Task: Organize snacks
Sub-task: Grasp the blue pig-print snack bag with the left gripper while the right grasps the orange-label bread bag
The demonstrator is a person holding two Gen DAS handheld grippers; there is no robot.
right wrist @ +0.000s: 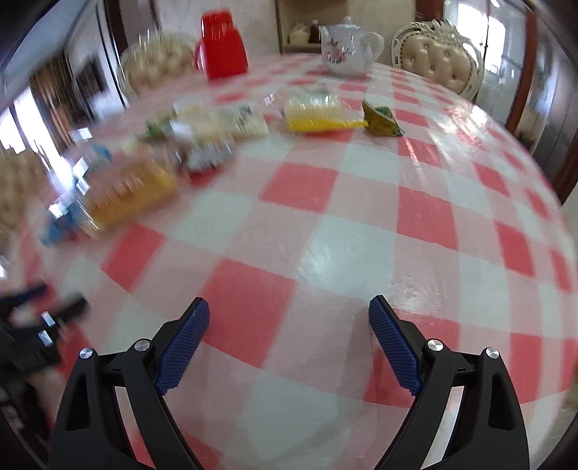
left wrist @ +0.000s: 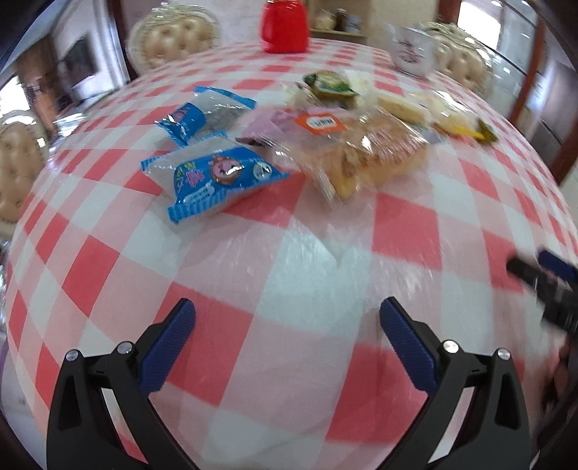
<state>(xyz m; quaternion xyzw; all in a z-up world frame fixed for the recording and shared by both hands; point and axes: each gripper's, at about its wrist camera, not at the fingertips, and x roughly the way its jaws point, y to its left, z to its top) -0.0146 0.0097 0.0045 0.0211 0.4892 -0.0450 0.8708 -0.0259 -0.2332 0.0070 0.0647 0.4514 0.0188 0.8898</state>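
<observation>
Several wrapped snacks lie scattered on the red-and-white checked tablecloth (left wrist: 310,274). In the left wrist view a blue packet with a cartoon face (left wrist: 216,177) lies nearest, a second blue packet (left wrist: 206,114) behind it, a clear bag of golden pastry (left wrist: 365,155) to their right, and a green packet (left wrist: 330,85) farther back. My left gripper (left wrist: 287,312) is open and empty, short of them. In the right wrist view a yellow packet (right wrist: 318,117), a small green packet (right wrist: 379,117) and the blurred pastry bag (right wrist: 130,195) show. My right gripper (right wrist: 289,307) is open and empty over bare cloth.
A red container (left wrist: 285,25) and a white floral teapot (right wrist: 346,48) stand at the table's far side. Cream tufted chairs (right wrist: 440,59) ring the table. Each gripper shows at the other view's edge: the right gripper's fingers (left wrist: 542,278), the left gripper's fingers (right wrist: 39,307).
</observation>
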